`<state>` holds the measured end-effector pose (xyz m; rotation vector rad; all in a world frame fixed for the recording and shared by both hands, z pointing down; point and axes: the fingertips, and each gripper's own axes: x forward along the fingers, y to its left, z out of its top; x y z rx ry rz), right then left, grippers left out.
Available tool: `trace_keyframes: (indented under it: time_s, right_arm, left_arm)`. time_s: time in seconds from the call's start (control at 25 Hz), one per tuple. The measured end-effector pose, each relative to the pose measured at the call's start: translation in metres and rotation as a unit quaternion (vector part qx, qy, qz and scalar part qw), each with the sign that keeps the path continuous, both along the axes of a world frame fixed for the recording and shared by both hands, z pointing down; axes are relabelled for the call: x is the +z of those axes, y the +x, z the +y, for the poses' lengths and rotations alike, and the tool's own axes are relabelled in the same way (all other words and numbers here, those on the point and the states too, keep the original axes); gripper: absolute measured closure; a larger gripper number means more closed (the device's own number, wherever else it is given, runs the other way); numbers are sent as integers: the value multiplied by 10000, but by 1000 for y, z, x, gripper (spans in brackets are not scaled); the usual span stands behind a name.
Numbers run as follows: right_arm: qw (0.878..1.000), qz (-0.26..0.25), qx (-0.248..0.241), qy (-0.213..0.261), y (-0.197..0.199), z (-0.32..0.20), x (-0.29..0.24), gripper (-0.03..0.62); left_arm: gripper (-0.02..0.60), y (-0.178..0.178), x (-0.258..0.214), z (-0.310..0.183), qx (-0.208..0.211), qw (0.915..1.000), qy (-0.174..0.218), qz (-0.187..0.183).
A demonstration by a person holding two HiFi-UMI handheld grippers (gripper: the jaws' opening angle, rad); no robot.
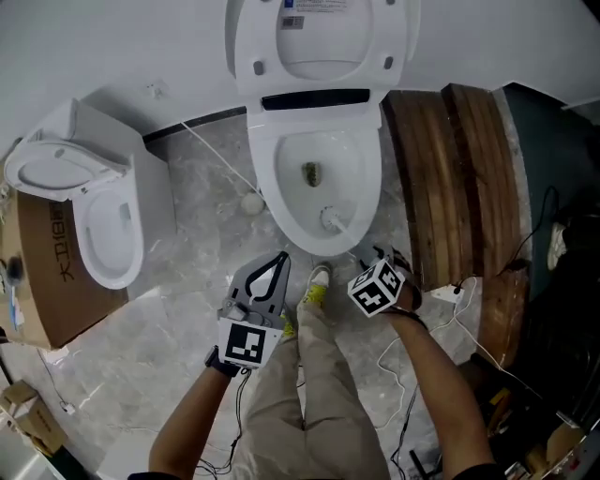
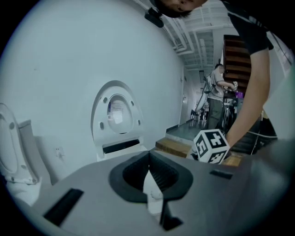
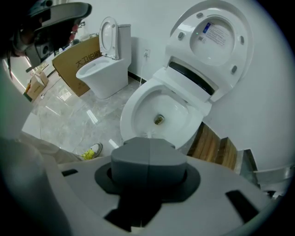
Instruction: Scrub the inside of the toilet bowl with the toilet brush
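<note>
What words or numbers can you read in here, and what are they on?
Cardboard box: big dark print, which looks like Chinese characters in the right gripper view, too blurred to quote.
Sticker on the raised toilet lid: print too small to read.
I can make out no other words or numbers.

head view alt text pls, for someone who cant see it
Looking steeply down at an open white toilet: the right gripper holds a toilet brush whose head rests in the bowl, while the left gripper is shut and empty in front of it. A second toilet and a cardboard box stand to the left, a wooden step to the right.
</note>
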<state>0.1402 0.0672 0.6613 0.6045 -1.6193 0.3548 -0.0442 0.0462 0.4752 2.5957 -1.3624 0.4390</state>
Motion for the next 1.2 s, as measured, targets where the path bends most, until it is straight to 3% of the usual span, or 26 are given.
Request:
trace_keyframes:
  time_s: [0.08,0.2,0.36,0.56,0.64,0.92,1.08,1.2]
  right_arm:
    - [10000,-67,-7,-52,-6,3,2,439]
    - [9995,-234,62,-186,-11,5,2,439]
    - [9989,-348,28,-306,-15,8,-2,439]
    - [9972,-625,42,-416,-26,8,-7,439]
    - [9966,-696,26,-435,-30,9,-10,439]
    - [9965,-786,7,-268,-60,-1,-10,441]
    - [9973,-688,-204,-149,-87,-12,-12,441]
    - [9974,-681,-234,-19,-103,-27,-9,441]
  left_arm:
    - [571,-1,2,-10,-41,10000,30,-82]
    - [571,3,3,-26,-270,9995,-109,132]
    - [571,15,8,-47,-451,9986,-246,150]
    - [571,43,24,-63,261,9977,-319,-532]
    - [571,48,27,-67,389,9971,-383,-533]
    - [571,16,57,-66,280,9959,-785,-341]
    - [571,-10,60,-58,237,9959,-776,-390]
    - [571,-21,69,-51,36,9954,-945,-182]
